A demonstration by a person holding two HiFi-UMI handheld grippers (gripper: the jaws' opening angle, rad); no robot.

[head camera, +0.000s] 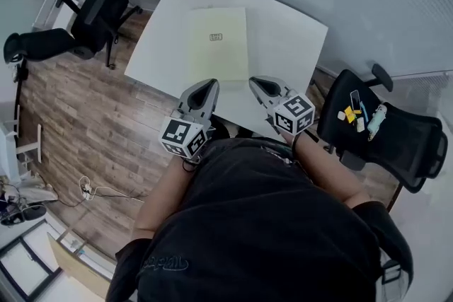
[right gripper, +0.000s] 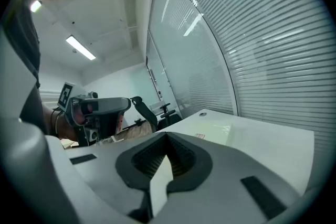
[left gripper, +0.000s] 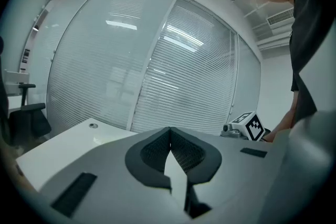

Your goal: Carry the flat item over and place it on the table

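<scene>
1. Since the flat item [head camera: 218, 44] already lies on the surface [head camera: 290, 39], just ahead of both pairs of fingers, I'd back the left gripper [head camera: 208, 85] and right gripper [head camera: 256, 82] off level, brushing nothing. Wood floor [head camera: 85, 117] lies left of them.
2. Left gripper view: fingers [left gripper: 155, 150] pressed together, empty; blinds [left gripper: 189, 81] beyond.
3. Right gripper view: fingers [right gripper: 148, 159] pressed together, empty; item ahead.

On the table [head camera: 290, 35] lies the flat item [head camera: 218, 46].

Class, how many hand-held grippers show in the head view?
2: the left hand-held gripper at lower centre, the right hand-held gripper just right of it. None seems hidden.
</scene>
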